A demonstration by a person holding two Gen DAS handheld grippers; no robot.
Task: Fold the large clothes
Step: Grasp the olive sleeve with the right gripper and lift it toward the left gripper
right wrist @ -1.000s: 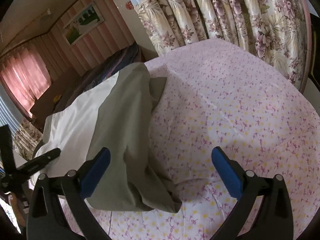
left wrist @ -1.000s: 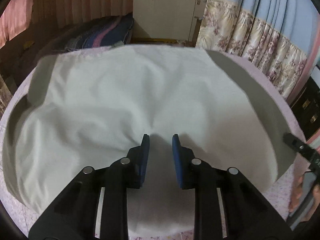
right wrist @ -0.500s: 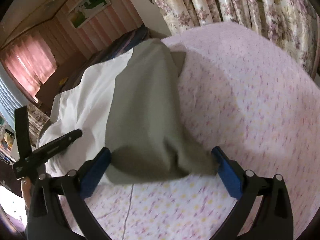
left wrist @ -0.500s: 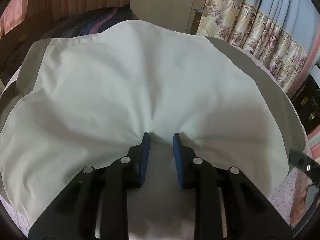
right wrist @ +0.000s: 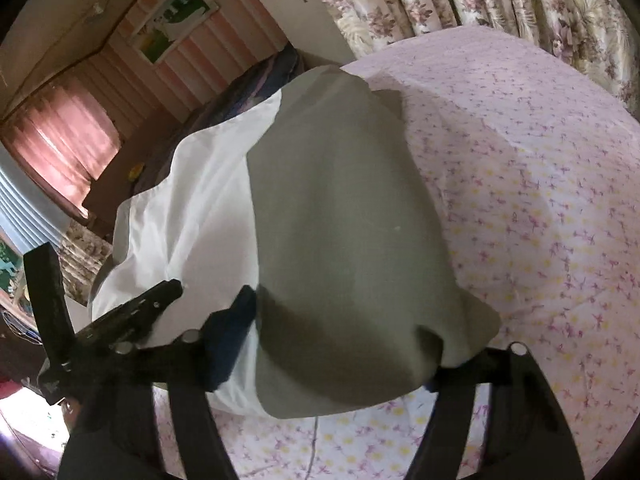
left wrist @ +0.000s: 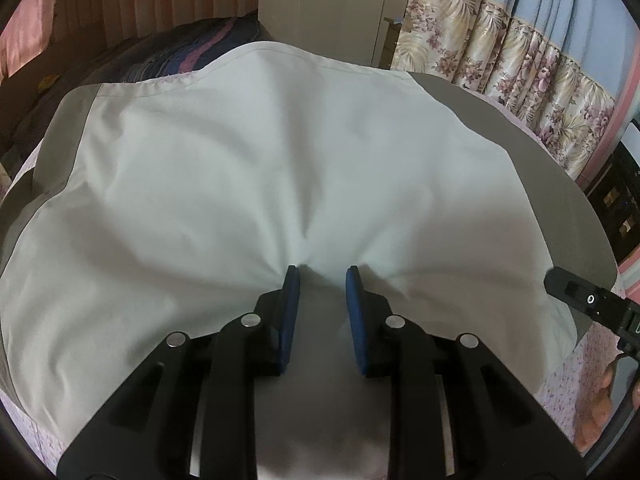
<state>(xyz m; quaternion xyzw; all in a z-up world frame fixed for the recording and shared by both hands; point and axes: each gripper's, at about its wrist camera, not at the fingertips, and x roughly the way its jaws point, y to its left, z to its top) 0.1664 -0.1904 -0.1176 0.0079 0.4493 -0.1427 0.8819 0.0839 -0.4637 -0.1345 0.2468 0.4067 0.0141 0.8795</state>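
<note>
We are working over a bed (right wrist: 540, 208) spread with a pale pink sheet sprigged with small flowers, and on it lies the large garment of white and grey-green woven cloth (left wrist: 256, 184), partly lifted at its near edge.

Nearest to us, the left hand-held gripper (left wrist: 322, 276) has its blue pads set narrowly with a bunch of the white cloth pinched between them; creases fan out from that pinch, so we judge the hold to be a real one. The right hand-held gripper (right wrist: 340, 344) is closing, and the grey-green corner of the garment sits between its jaws. The right-side pad is hidden behind the cloth, so we cannot tell whether the pads press on it yet.

The risks, as we read them:
- The right jaws may close on a loose outer layer only, and that corner would slide free once we lift.
- The two holds sit at unequal depths in the cloth, so a pull could drag the garment askew and skew the fold line.
- The bedsheet lies just under the corner and could be caught along with it.

Farther off, the garment's far hem lies towards a dark striped blanket (left wrist: 180, 52), with a white wardrobe (left wrist: 332, 8) and floral curtains (left wrist: 520, 64) beyond; a hard tug could drag the hem out of line.
</note>
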